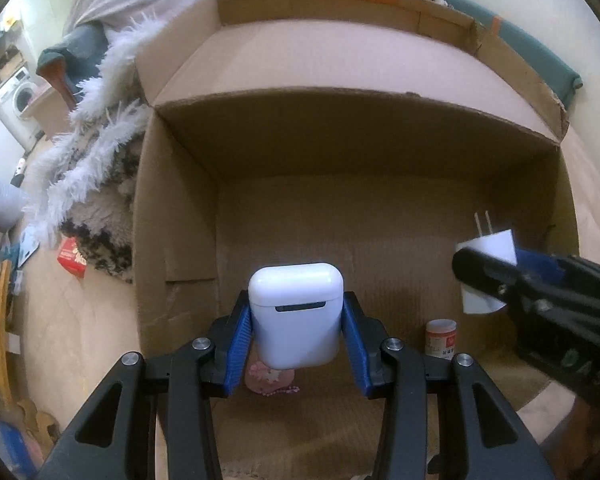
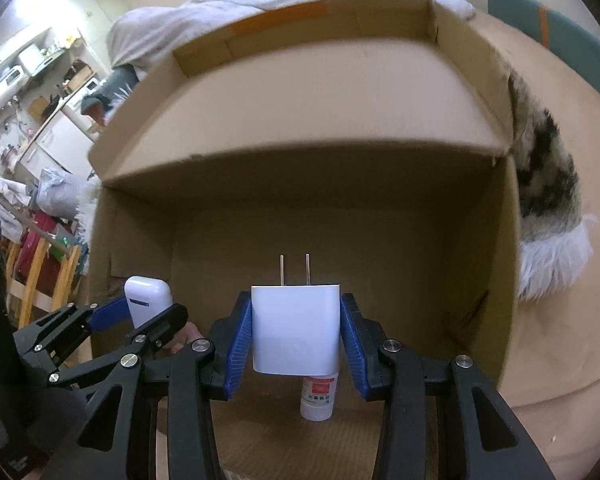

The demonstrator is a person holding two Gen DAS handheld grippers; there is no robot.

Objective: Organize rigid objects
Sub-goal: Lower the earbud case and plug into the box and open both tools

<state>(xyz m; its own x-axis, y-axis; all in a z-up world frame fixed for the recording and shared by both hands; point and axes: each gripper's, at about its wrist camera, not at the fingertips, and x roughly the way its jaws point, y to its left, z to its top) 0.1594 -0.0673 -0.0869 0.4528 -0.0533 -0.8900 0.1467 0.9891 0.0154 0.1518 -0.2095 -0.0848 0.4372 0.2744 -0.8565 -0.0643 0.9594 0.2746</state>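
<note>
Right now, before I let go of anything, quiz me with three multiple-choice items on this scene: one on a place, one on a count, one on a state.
1. Where does the small white bottle with the red label stand?
A. on the floor of the cardboard box
B. on the box's far flap
C. on the fur blanket

2. How many metal prongs stick up from the charger plug?
A. one
B. two
C. three

3. What is the left gripper doing?
A. hanging open and empty
B. clamped on the white earbud case
C. clamped on the bottle

Answers: 1 A, it stands upright on the box floor below the plug; 2 B, two thin prongs show; 3 B, both blue pads press the case's sides.
</note>
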